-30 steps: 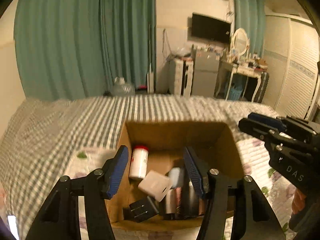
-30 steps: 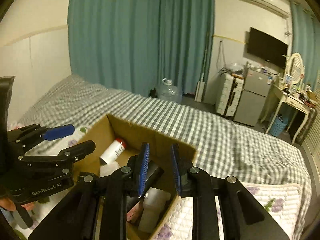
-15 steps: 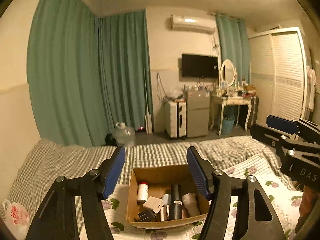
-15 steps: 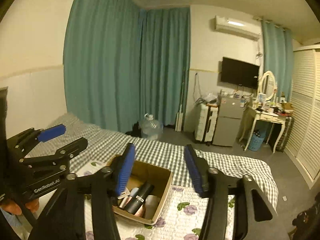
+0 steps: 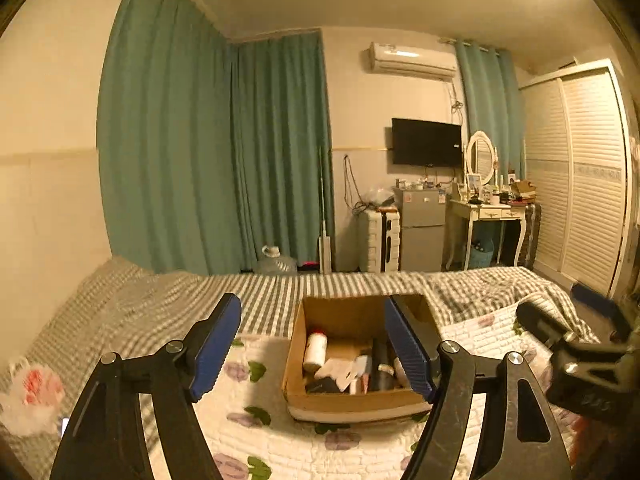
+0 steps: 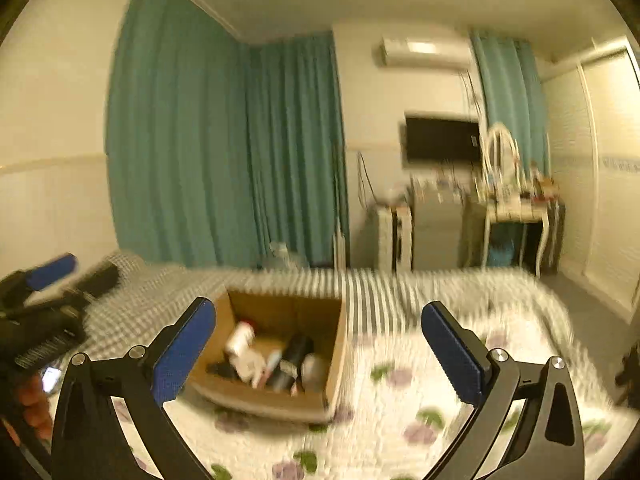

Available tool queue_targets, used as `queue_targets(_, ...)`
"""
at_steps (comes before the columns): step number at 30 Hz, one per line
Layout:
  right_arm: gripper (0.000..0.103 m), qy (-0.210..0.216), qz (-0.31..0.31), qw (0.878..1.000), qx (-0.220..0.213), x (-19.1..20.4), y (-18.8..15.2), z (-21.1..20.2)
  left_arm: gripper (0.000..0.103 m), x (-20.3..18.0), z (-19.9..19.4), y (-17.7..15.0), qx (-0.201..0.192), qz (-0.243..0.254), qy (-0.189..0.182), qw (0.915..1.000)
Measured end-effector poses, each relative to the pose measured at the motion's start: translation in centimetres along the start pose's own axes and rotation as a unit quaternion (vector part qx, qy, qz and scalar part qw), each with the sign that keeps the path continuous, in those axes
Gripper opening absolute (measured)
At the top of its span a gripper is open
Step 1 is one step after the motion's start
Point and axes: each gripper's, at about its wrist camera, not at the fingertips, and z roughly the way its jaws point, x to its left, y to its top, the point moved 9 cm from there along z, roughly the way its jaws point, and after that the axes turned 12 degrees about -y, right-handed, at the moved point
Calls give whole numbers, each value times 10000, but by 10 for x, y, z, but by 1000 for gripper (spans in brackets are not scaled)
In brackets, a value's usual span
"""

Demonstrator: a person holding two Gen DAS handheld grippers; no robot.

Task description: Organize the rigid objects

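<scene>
**Both claws spread above the box**

I have my left claw (image 5: pixel 314 344) held above the bed (image 5: pixel 160 300) with its blue pads (image 5: pixel 214 344) spread wide and nothing between them. My right claw (image 6: pixel 316 356) is released too, its pads (image 6: pixel 182 356) even farther apart and bare. From the left camera I see the right claw (image 5: pixel 576 332) off at the right edge; from the right camera the left one (image 6: pixel 48 292) sits at the left edge, blurred.

The box (image 5: pixel 352 402) rests open on the floral quilt (image 5: pixel 280 444), which lies over the checked bed cover. It stands well below and ahead of both claws, neither touching it. Inside I can make out a white bottle (image 5: pixel 315 351) with a red cap leaning against the left wall, a white square block (image 5: pixel 340 370) near the middle, a black plug-like piece (image 5: pixel 322 385) toward the front, and a dark cylinder (image 5: pixel 380 364) on the right side. Other small things lie among them, too cramped to name. The right view is smeared, so I only get the box (image 6: pixel 256 400) and the bottle (image 6: pixel 239 338) from there.

Beyond the bed hang teal curtains (image 5: pixel 208 152).
</scene>
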Motion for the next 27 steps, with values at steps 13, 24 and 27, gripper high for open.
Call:
queue_targets(13, 103, -320, -138, 9990, 277, 6, -20, 23, 76, 17, 15, -40, 410, -292, -114, 9987)
queue_targets(24, 103, -335, -204, 9991, 178, 11, -12, 13, 76, 15, 18, -44, 461, -350, -243, 9980)
queue_targets(27, 103, -351, -215, 9990, 198, 12, -14, 13, 76, 14, 19, -45, 478, -356, -277, 9978)
